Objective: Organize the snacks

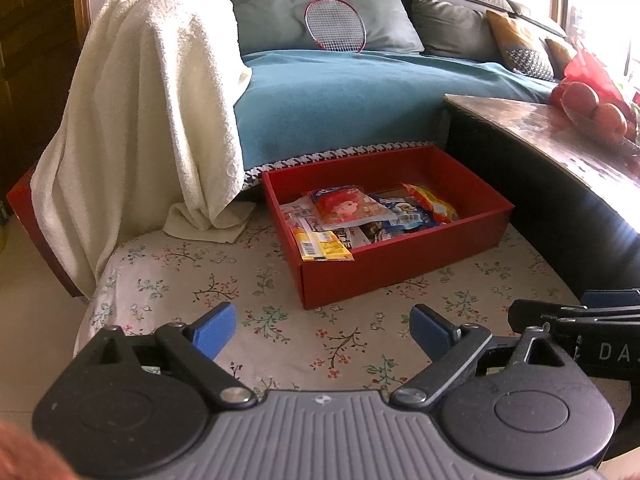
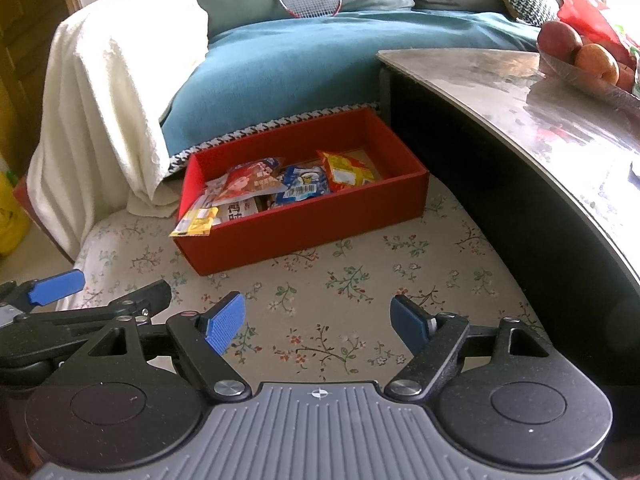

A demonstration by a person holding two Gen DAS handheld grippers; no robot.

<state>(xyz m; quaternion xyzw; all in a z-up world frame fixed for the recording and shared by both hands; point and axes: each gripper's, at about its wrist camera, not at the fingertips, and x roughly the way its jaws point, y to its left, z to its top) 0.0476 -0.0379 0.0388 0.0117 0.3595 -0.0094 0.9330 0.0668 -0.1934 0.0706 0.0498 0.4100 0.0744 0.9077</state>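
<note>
We hold the left gripper point(image 1: 322, 330) and right gripper point(image 2: 318, 322) side by side over the floral cloth point(image 1: 280, 320), both with fingers spread, nothing between; ahead the red box point(image 1: 400, 264) sits on the cloth, snack packets point(image 1: 352, 210) heaped at its left end; a white towel point(image 1: 152, 112) hangs just beside it, the dark table point(image 2: 500, 92) flanks its right; only our right view shows the yellow packet point(image 2: 194, 224) overhanging the box's rim

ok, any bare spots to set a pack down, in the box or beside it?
Inside the red box, only the end by the dark table is bare; the rest is piled with snack packs. The floral cloth between box and both open grippers is free.
</note>
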